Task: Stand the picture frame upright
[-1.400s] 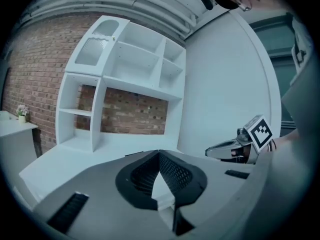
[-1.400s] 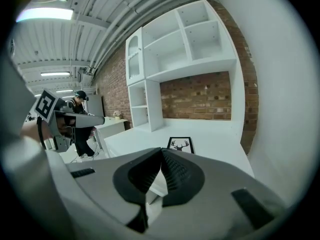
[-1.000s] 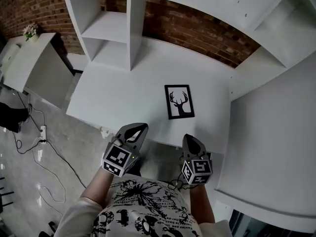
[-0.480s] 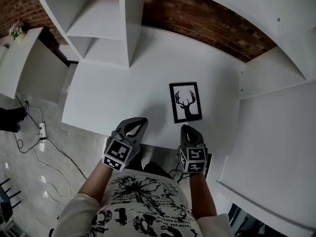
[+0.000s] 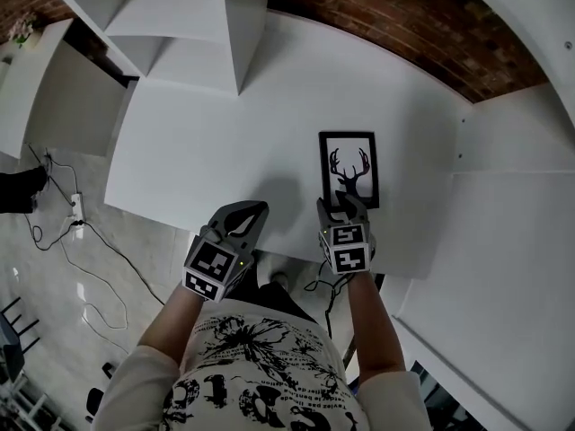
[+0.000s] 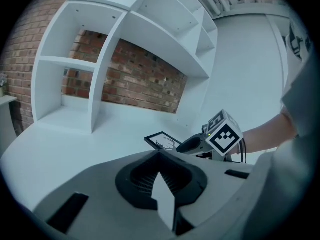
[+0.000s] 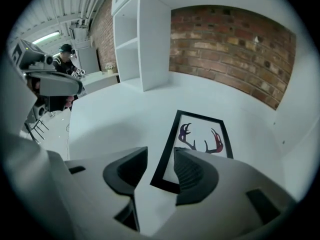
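A black picture frame (image 5: 349,169) with an antler print lies flat on the white table (image 5: 216,151), near its front edge. My right gripper (image 5: 342,206) hangs over the frame's near left corner. Its jaws have just been opening, and in the right gripper view that corner of the frame (image 7: 200,136) shows in the gap between them, untouched by the right gripper (image 7: 160,171). My left gripper (image 5: 243,215) is shut and empty, over the table's front edge to the left of the frame. In the left gripper view the frame (image 6: 161,140) lies beyond the left gripper (image 6: 161,156).
A white shelf unit (image 5: 225,25) stands at the back left of the table before a brick wall (image 5: 395,25). A white side panel (image 5: 512,214) bounds the table on the right. Cables and a power strip (image 5: 74,209) lie on the floor at left.
Both grippers have come forward and down towards the table. The right gripper has reached the frame's near corner and its jaws have opened. The left stays shut.
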Tool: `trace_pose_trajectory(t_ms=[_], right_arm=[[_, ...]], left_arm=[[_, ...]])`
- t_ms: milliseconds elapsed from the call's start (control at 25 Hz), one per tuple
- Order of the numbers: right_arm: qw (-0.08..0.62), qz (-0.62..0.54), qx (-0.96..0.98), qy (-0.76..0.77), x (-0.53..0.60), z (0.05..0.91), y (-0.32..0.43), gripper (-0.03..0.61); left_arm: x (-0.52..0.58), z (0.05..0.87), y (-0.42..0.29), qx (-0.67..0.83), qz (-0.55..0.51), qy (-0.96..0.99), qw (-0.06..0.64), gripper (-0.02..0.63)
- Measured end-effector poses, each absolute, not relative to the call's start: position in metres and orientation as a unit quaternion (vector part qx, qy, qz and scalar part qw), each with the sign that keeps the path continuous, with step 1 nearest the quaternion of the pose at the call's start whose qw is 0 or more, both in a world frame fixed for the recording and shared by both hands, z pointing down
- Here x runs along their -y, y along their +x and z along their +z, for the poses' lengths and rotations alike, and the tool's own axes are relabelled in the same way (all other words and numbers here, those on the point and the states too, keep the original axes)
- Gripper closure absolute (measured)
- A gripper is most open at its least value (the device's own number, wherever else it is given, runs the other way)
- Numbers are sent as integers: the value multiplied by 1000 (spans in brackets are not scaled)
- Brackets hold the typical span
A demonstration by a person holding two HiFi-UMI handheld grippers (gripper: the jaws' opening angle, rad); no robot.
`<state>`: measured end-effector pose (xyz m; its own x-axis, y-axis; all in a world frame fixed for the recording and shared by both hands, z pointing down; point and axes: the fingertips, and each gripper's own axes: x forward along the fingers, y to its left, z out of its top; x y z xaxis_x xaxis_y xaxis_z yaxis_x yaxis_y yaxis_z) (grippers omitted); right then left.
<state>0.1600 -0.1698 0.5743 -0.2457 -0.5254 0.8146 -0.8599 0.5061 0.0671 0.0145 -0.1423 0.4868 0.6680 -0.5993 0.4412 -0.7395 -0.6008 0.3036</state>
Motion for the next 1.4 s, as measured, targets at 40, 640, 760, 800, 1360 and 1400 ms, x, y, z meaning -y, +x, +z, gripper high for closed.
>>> trace_pose_trajectory(t_ms=[40, 640, 760, 800, 1360, 1400], right_arm=[[421, 204, 759, 453, 173, 580, 160, 407], [444, 194, 712, 509, 183, 603, 167, 489], [439, 199, 701, 526, 181, 602, 167, 495], [437, 201, 699, 529, 181, 602, 167, 497], [417, 230, 671, 568, 164, 604, 165, 505], [417, 231, 670, 569, 161, 604, 164, 505]], left_arm=[[143, 488, 14, 380, 148, 881, 239, 606], [131, 504, 1, 384, 169, 873, 248, 606], [128, 506, -3, 379, 175, 874, 249, 606], [127, 506, -4, 378, 177, 874, 250, 606], [129, 515, -17, 358, 191, 882, 241, 606], [129, 515, -18, 356, 191, 883, 240, 606]])
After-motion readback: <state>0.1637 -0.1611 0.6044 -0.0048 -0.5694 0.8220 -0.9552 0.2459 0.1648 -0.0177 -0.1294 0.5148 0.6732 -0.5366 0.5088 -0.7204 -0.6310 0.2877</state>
